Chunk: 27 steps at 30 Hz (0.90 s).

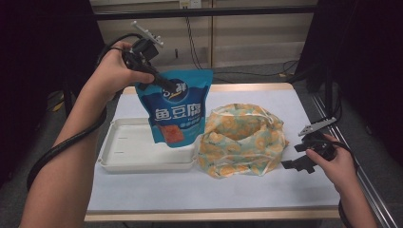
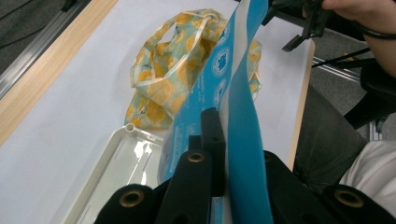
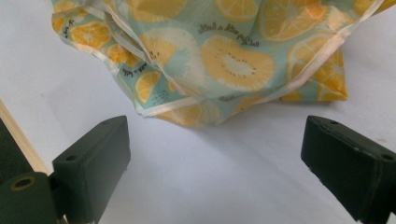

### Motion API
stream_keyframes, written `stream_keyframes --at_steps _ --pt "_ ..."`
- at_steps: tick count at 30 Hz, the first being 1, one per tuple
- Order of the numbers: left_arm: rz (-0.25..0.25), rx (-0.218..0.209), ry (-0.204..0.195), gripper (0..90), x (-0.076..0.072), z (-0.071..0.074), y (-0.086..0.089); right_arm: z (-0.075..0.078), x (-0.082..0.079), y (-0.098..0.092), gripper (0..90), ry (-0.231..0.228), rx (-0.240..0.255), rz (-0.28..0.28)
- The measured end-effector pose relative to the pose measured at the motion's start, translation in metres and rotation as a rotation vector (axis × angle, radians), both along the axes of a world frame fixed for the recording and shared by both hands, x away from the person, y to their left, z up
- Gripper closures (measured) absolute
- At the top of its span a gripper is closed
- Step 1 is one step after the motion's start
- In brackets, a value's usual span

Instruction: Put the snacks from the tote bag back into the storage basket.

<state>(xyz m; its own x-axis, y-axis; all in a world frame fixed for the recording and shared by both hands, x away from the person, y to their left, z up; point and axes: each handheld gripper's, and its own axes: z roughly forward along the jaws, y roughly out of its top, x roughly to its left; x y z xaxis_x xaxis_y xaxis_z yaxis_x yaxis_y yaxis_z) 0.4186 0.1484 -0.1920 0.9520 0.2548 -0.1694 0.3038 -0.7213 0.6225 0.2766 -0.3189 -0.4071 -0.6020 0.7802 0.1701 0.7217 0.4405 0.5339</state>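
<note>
A blue snack pouch (image 1: 176, 109) with white characters hangs in the air over the right end of a white tray (image 1: 126, 149). My left gripper (image 1: 157, 76) is shut on the pouch's top left corner. In the left gripper view the pouch (image 2: 238, 116) runs edge-on between the black jaws. A fabric bag printed with orange slices (image 1: 242, 140) lies crumpled on the table right of the tray. My right gripper (image 1: 297, 164) rests at the table's right side, jaws open and pointing at the bag (image 3: 224, 60), with nothing between them.
The table has a white top (image 1: 209, 190) and a wooden edge (image 1: 209, 214). A metal rail (image 1: 370, 190) runs along its right side. The tray is hollow and holds nothing that I can see.
</note>
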Motion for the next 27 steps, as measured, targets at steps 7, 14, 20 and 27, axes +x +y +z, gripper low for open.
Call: stream_keyframes --at_steps 7,14,20,27 --pt "0.014 -0.006 0.048 90.0 -0.001 -0.018 0.013 0.000 0.001 0.004 8.2 0.001 0.011 0.023" --pt "0.005 0.005 0.062 90.0 0.004 -0.034 0.019 0.001 0.000 0.002 8.2 -0.006 0.010 0.017" --pt "0.007 0.001 0.079 90.0 0.006 -0.044 0.022 0.000 0.000 0.002 8.2 -0.002 0.012 0.014" --pt "-0.011 0.005 0.097 90.0 0.006 -0.056 0.025 0.000 0.000 0.002 8.2 0.003 0.006 0.009"
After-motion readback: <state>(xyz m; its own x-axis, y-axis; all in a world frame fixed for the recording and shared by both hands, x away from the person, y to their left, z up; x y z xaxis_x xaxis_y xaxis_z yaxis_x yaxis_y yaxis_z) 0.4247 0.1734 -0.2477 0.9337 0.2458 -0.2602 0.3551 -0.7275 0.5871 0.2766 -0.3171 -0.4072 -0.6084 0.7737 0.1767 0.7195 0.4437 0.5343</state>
